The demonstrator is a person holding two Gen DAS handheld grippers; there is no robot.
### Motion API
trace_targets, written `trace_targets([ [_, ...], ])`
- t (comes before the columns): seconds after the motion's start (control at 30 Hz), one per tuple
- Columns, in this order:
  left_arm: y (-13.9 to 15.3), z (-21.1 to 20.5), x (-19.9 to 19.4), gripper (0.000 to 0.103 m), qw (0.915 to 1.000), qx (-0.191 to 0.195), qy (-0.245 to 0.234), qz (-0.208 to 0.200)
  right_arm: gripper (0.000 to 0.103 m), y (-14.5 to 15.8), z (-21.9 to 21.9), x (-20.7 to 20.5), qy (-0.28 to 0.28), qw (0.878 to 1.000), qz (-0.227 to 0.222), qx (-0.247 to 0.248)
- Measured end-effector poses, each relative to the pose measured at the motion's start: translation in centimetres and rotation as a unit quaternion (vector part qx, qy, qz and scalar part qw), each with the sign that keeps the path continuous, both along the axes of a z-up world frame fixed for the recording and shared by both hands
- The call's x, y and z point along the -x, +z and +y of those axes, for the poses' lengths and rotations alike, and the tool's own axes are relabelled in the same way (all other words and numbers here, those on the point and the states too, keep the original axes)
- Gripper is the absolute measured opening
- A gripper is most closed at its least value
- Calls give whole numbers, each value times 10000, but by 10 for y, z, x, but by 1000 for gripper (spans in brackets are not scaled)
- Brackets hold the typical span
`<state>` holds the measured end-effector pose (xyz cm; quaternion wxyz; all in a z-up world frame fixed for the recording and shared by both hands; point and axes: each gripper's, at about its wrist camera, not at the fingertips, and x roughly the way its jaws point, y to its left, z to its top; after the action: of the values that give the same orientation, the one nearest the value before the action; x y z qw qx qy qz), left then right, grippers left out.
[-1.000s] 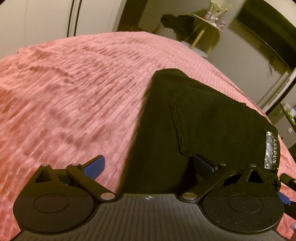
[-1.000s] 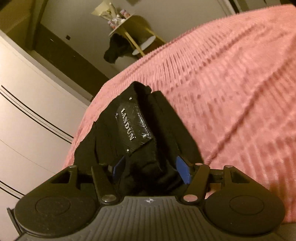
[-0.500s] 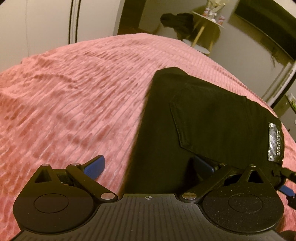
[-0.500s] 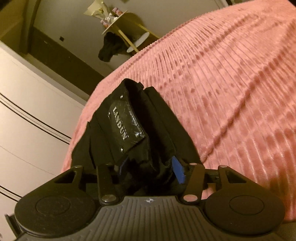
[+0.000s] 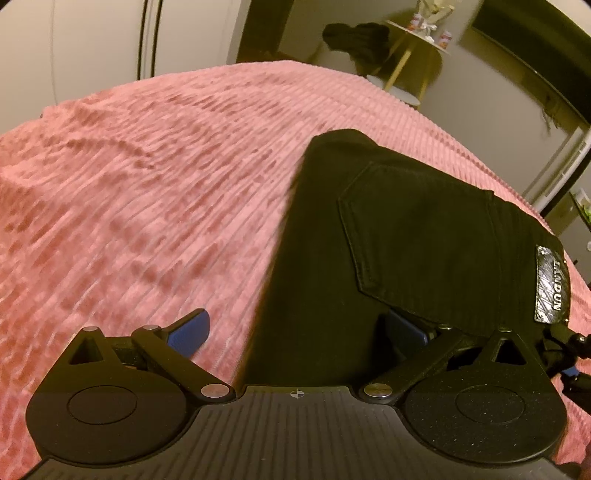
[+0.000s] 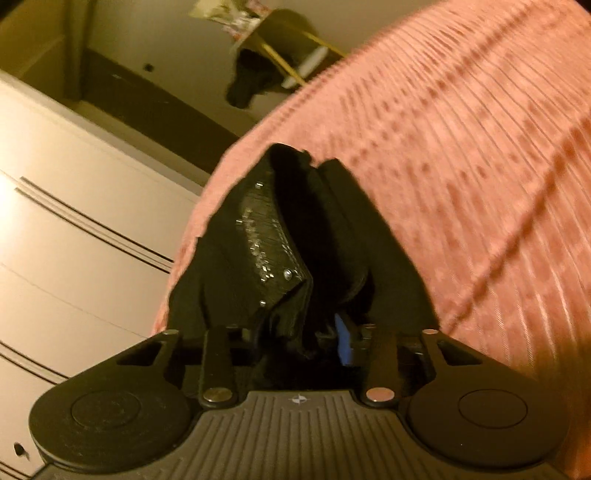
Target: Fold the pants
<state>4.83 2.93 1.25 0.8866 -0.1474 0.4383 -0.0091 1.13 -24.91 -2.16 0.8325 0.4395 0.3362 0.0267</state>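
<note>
The black pants (image 5: 388,236) lie folded on the pink ribbed bedspread (image 5: 147,184), back pocket and a shiny "LANDUN" label (image 5: 552,284) facing up. My left gripper (image 5: 295,332) is open, its jaws wide; the near edge of the pants lies between them, the right finger partly under the fabric. In the right wrist view my right gripper (image 6: 314,332) is shut on the bunched waistband of the pants (image 6: 295,240), beside the label (image 6: 266,243). Its blue pad (image 6: 343,341) shows against the cloth.
A white wardrobe (image 6: 74,221) stands beside the bed. A small yellow side table (image 5: 417,40) with dark clothing draped on it (image 5: 354,35) stands beyond the far bed edge. Pink bedspread (image 6: 480,184) stretches to the right of the pants.
My right gripper has closed from open onto the waistband and bunched it. The left gripper stays open and has shifted only slightly.
</note>
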Motion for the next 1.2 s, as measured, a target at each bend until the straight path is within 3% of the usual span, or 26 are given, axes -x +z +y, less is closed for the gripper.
trace_targets([
  [0.07, -1, 0, -1, 103, 10000, 32, -8, 15, 38, -2, 0, -3, -27, 10000, 26, -77],
  [0.17, -1, 0, -1, 103, 10000, 46, -12, 21, 50, -8, -1, -8, 24, 9996, 62, -280],
  [0.27, -1, 0, -1, 103, 10000, 46, -8, 17, 53, -6, 4, -16, 183, 9998, 113, -55],
  [0.3, -1, 0, -1, 103, 10000, 43, -4, 11, 48, -4, 6, -17, 218, 9997, 114, 70],
  [0.33, -1, -1, 0, 103, 10000, 33, 2, 3, 37, -1, 8, -16, 210, 9993, 119, 275],
  [0.5, 6, 0, 5, 103, 9996, 23, 97, -272, 26, 25, 29, -9, 261, 9917, -153, 1246],
  [0.67, 22, 1, 17, 103, 9957, 77, 75, -924, 22, 58, 25, 7, 104, 9838, -731, 1633],
  [0.73, 19, -4, 12, 103, 9972, -44, -50, -751, 20, 52, 26, 3, 123, 9746, -488, 2181],
  [0.77, 15, -8, 7, 103, 9983, -148, -103, -547, 16, 45, 27, -1, 113, 9678, -209, 2508],
  [0.8, 8, -12, 1, 103, 9992, -285, -166, -235, 18, 36, 23, -8, -8, 9619, 347, 2713],
  [0.87, 3, -15, -3, 103, 9991, -365, -198, -60, 19, 29, 6, -8, -155, 9748, 618, 2136],
  [1.0, 20, -12, 12, 103, 9964, -196, -151, -813, 19, 53, 9, 8, -223, 9722, -94, 2330],
  [1.07, 29, -17, 13, 103, 9934, -278, -156, -1099, 19, 67, 26, 6, 83, 9622, -395, 2695],
  [1.2, 33, -38, -2, 103, 9921, -350, -391, -1139, 14, 75, 62, -15, 758, 9375, -560, 3350],
])
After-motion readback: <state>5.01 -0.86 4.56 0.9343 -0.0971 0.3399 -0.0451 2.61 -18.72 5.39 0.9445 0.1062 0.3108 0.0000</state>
